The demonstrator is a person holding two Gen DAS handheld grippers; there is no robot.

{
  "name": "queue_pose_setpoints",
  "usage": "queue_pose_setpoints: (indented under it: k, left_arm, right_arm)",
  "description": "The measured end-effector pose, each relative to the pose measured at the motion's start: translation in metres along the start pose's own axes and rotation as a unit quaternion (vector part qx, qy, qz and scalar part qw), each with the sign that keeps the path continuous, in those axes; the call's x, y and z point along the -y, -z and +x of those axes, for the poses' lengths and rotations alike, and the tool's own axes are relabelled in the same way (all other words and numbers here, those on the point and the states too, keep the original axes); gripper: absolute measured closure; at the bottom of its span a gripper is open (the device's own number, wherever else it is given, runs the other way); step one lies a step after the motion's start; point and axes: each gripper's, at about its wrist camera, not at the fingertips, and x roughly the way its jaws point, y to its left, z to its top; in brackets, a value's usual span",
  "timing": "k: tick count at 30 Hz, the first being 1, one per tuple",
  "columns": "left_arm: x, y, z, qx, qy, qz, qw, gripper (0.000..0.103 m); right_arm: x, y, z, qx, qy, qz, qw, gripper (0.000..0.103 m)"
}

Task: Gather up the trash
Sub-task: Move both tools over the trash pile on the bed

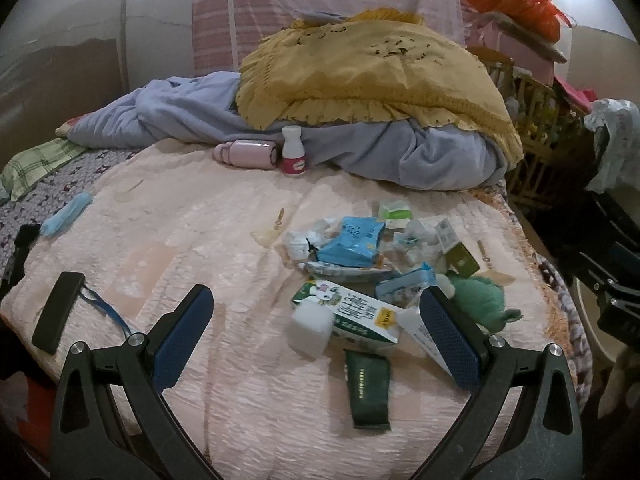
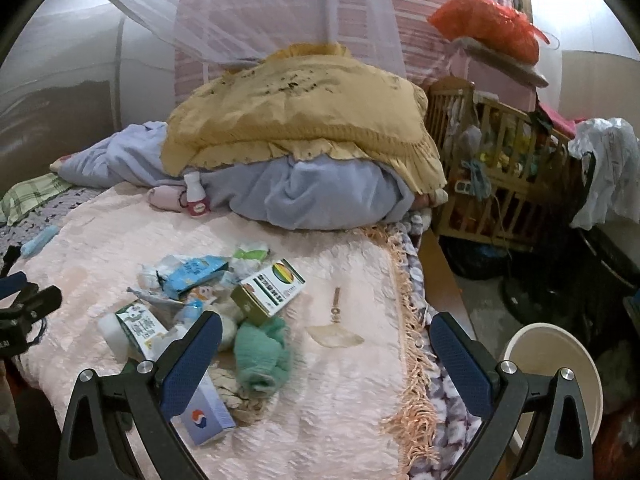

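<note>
Both our claws, left [image 1: 316,322] and right [image 2: 326,342], hang spread and empty. The trash [image 1: 360,256] lies just ahead of them, the bin [image 2: 560,376] beside the right one. A wide grab could snag the green cloth [image 2: 262,354] mixed in.

Trash lies heaped toward the bed's right edge: a green-and-white carton [image 1: 352,316] on its side, a torn blue packet [image 1: 352,242], crumpled tissues [image 1: 298,244], a medicine box [image 2: 270,288] (rainbow mark on top) and a flat dark-green sachet [image 1: 370,390] nearest the foot.
</note>
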Motion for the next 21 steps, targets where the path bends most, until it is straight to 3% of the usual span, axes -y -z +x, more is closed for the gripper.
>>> queue_pose_setpoints:
  k: [14,21]
  left_arm:
    - [0.016,-0.001,-0.030,0.055,-0.017,0.019,0.9982,0.000]
    - [0.021,-0.002,-0.028,0.056,-0.016,0.011,0.9983,0.000]
  right_arm:
    - [-0.014,-0.002,-0.023,0.025,-0.002,-0.005,1.000,0.000]
    - [-0.016,-0.003,-0.026,0.035,-0.005,-0.002,0.999,0.000]
